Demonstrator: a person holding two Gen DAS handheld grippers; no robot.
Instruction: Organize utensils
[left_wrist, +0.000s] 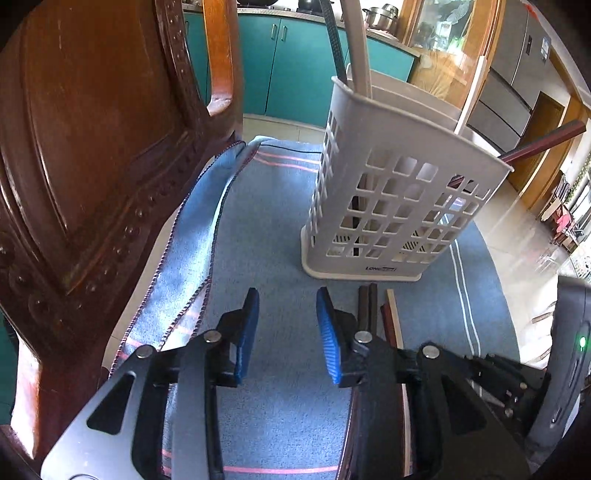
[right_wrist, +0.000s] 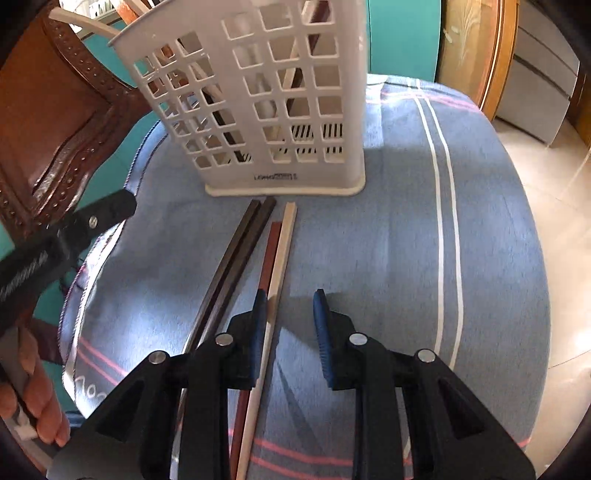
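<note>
On the blue cloth (right_wrist: 369, 258), chopsticks (right_wrist: 240, 251) remain beside the basket (right_wrist: 280, 110); both the left gripper (left_wrist: 286, 306) and the right gripper (right_wrist: 290, 306) are held apart, empty. Picking one is judged next.

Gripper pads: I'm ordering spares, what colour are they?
Blue pads, clearest in the right wrist view.

Teal cabinets (left_wrist: 295, 62) (sunlit) behind a carved wooden chair (left_wrist: 92, 147).

Four chopsticks (right_wrist: 258, 258), two dark, one reddish, one cream, lie flat just left of the right fingers (right_wrist: 260, 314); upright white basket (right_wrist: 280, 92) beyond holds more.
</note>
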